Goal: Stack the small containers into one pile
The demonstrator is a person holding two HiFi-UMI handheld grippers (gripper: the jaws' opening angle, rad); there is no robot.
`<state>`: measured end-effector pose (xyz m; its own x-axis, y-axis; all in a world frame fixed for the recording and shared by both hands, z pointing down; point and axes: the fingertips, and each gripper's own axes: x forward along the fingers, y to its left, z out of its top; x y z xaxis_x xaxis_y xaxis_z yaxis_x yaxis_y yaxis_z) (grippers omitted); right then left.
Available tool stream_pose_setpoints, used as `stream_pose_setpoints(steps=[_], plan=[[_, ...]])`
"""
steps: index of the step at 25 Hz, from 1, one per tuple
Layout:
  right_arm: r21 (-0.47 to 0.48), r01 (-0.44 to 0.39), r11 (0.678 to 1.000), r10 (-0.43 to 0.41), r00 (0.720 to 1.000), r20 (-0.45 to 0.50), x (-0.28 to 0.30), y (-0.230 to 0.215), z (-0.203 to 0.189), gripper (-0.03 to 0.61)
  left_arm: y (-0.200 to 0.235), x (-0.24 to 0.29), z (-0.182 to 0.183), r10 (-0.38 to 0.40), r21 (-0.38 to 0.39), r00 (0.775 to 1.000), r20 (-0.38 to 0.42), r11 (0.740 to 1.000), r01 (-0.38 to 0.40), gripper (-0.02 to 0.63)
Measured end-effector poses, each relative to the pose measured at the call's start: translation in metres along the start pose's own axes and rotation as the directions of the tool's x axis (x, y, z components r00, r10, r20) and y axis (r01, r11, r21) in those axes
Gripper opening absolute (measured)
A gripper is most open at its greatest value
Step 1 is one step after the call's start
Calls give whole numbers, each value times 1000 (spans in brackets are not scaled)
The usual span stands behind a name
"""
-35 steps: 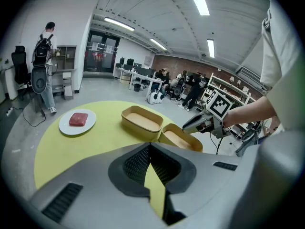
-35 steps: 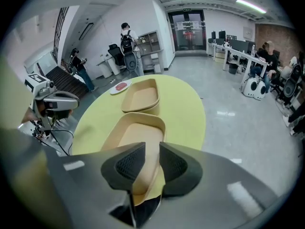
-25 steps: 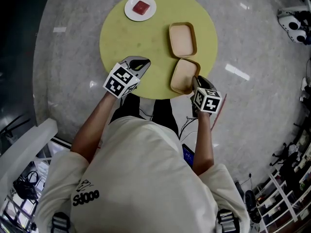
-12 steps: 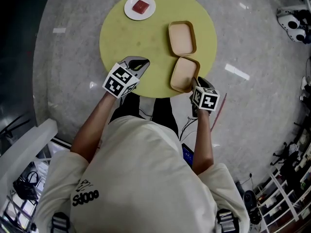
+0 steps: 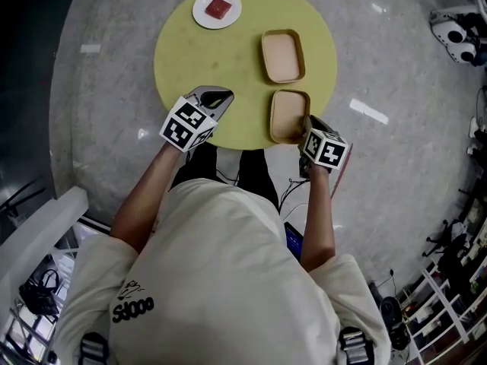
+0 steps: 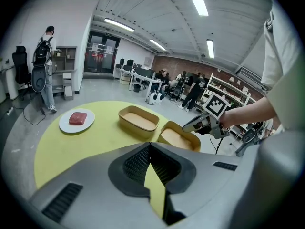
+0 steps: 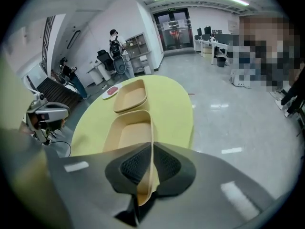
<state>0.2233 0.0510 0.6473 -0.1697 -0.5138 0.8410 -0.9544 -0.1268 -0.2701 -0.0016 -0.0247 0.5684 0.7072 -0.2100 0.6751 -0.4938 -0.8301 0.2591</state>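
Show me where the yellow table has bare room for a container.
Widest bare patch: the middle of the table, bordered by the plate, the left gripper, the far container and the near container. A narrower strip lies along the far edge, right of the plate. Crowded: the right side, where the right gripper clamps the near container's rim.

The person's shirt (image 5: 221, 272) carries a print (image 5: 133, 309) like "Sd000".

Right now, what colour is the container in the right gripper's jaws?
The near container is plain tan, a light brown. The head view shows it best.
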Motion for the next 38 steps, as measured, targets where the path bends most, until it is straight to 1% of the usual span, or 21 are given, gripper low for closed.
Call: stream_pose_setpoints(steps=[5, 8, 14, 17, 23, 26, 29, 38], plan=[[14, -17, 1000, 17, 1000, 20, -20, -5, 14, 25, -1, 4, 13, -4, 4, 1000, 18, 1000, 4, 6], [37, -38, 999, 36, 998, 51, -36, -3, 27, 25, 2, 2, 20, 1, 6, 999, 41, 1000, -1, 6], [55, -85, 995, 77, 988, 130, -63, 3, 73, 23, 11, -2, 41, 17, 4, 995, 94, 1000, -18, 6], [31, -104, 994, 98, 983, 154, -64, 10, 100, 25, 18, -4, 47, 31, -13, 993, 112, 999, -30, 6], [-38, -141, 989, 145, 974, 175, -43, 37, 149, 24, 40, -15, 51, 70, -88, 987, 148, 994, -57, 6], [-73, -155, 985, 166, 971, 171, -27, 48, 172, 24, 51, -15, 52, 85, -110, 986, 145, 992, -69, 6], [-102, -171, 980, 185, 972, 146, -10, 55, 184, 25, 60, -16, 49, 101, -139, 985, 143, 987, -81, 6], [-142, -181, 973, 185, 982, 21, 40, 56, 183, 24, 80, -23, 37, 136, -190, 983, 124, 975, -111, 6]])
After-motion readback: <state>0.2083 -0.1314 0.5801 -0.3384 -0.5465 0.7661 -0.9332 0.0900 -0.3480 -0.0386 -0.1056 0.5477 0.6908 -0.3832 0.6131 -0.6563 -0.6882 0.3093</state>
